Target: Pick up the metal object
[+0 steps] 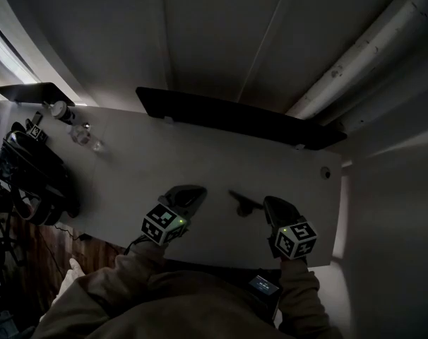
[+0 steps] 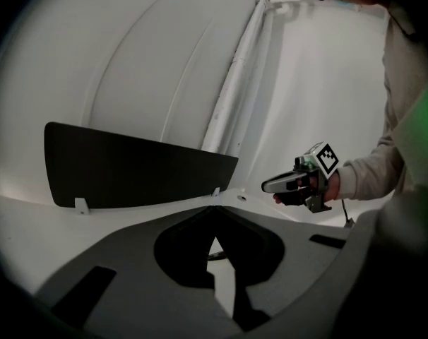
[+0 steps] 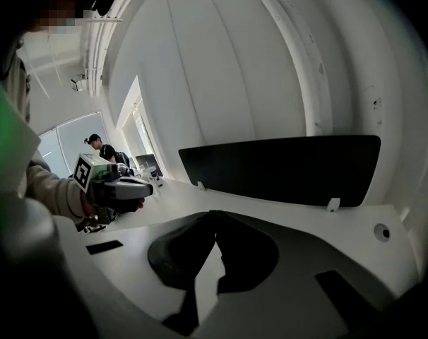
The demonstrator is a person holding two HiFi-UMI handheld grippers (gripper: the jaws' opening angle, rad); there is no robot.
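A small dark metal object lies on the white desk near its front edge, between my two grippers. My left gripper sits just left of it, with the jaws closed tip to tip and nothing between them. My right gripper sits just right of it, also shut and empty. In the left gripper view the shut left gripper points at the divider; a sliver of the object shows through the gap below the tips, and the right gripper hovers at the right. In the right gripper view the right gripper is shut.
A long dark divider panel stands along the desk's far edge. Bottles and small items and black gear crowd the left end. A cable hole sits near the right end. A person stands far off.
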